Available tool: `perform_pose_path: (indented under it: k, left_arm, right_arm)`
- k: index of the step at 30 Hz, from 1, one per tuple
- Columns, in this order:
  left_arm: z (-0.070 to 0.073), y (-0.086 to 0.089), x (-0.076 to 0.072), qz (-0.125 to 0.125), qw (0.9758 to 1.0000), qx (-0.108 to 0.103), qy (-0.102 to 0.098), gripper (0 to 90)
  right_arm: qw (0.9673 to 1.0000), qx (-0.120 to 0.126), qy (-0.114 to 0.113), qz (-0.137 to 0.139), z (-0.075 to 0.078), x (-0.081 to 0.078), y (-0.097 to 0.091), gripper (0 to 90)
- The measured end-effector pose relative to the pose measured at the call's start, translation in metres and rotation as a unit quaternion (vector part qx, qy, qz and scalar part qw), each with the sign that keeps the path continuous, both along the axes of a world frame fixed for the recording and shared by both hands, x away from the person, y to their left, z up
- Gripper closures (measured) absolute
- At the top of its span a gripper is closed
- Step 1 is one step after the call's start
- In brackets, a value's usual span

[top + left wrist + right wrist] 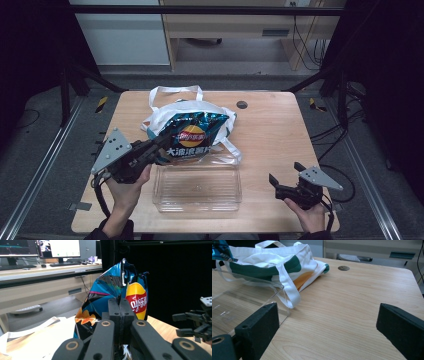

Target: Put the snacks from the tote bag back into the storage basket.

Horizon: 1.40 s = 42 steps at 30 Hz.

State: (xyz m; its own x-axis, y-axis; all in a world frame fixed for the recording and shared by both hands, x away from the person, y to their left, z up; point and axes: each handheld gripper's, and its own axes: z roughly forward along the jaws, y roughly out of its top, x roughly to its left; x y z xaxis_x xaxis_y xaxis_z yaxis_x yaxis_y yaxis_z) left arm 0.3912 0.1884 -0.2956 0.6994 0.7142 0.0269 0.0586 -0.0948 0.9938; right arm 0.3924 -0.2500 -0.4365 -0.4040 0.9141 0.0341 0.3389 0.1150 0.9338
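Note:
A blue foil chip bag point(194, 135) with a red and yellow logo is held up over a white tote bag point(172, 111) with green trim. My left gripper point(159, 144) is shut on the chip bag's point(117, 290) lower left edge, its jaws pressed together on the foil. A clear plastic tray point(197, 187) lies on the table just in front of the bags. My right gripper point(286, 177) stands open near the table's front right, with bare wood between its jaws. The tote bag point(274, 260) and the tray's corner point(244, 297) show in the right gripper view.
The wooden table point(280, 130) has a round cable hole point(242, 104) behind the bags. Dark frame posts stand at both sides. A desk with monitors point(37, 250) is beyond the table in the left gripper view.

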Motion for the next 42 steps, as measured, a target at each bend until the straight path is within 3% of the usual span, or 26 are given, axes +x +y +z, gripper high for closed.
perform_pose_path:
  k: [24,35,42]
  left_arm:
    - [-0.056,-0.022,-0.003,-0.021,0.9984,0.018,0.05,90.0]
    - [-0.08,-0.017,0.007,-0.02,0.9954,0.0,0.094,90.0]
    - [-0.084,-0.013,0.008,-0.011,0.9955,0.002,0.095,90.0]
  right_arm:
    - [1.0,0.003,-0.001,0.001,0.001,-0.001,-0.001,4.8]
    - [1.0,0.003,-0.001,0.002,0.001,-0.002,0.0,4.8]
    - [1.0,0.002,-0.001,0.002,0.001,-0.002,0.0,4.8]
